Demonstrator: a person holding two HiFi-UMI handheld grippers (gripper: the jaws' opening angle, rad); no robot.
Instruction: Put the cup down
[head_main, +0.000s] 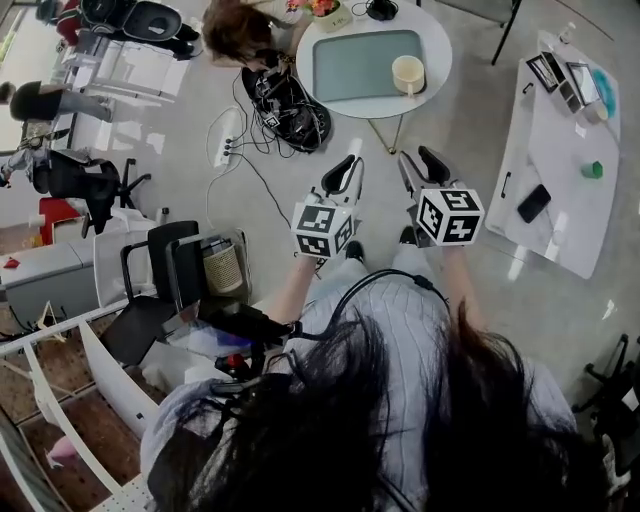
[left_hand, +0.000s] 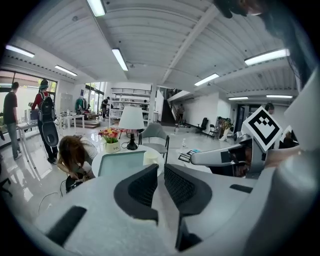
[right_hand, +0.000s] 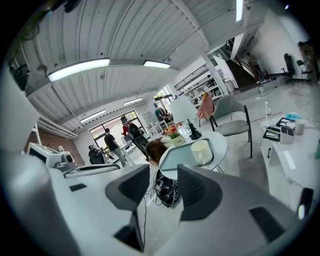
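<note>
A cream cup (head_main: 408, 74) stands on the round white table (head_main: 432, 38), beside a grey-green mat (head_main: 360, 65), well ahead of both grippers. It also shows in the right gripper view as the cup (right_hand: 201, 152) and, partly hidden, in the left gripper view as the cup (left_hand: 150, 158). My left gripper (head_main: 343, 168) is held over the floor, short of the table, its jaws almost together with nothing between them (left_hand: 161, 172). My right gripper (head_main: 420, 160) hangs beside it, jaws apart and empty (right_hand: 163, 172). Neither touches the cup.
A person (head_main: 240, 30) crouches over a tangle of cables (head_main: 290, 105) at the table's left. A power strip (head_main: 225, 135) lies on the floor. A long white table (head_main: 560, 160) with a phone (head_main: 533, 203) stands at the right. Black chairs (head_main: 150, 270) are at my left.
</note>
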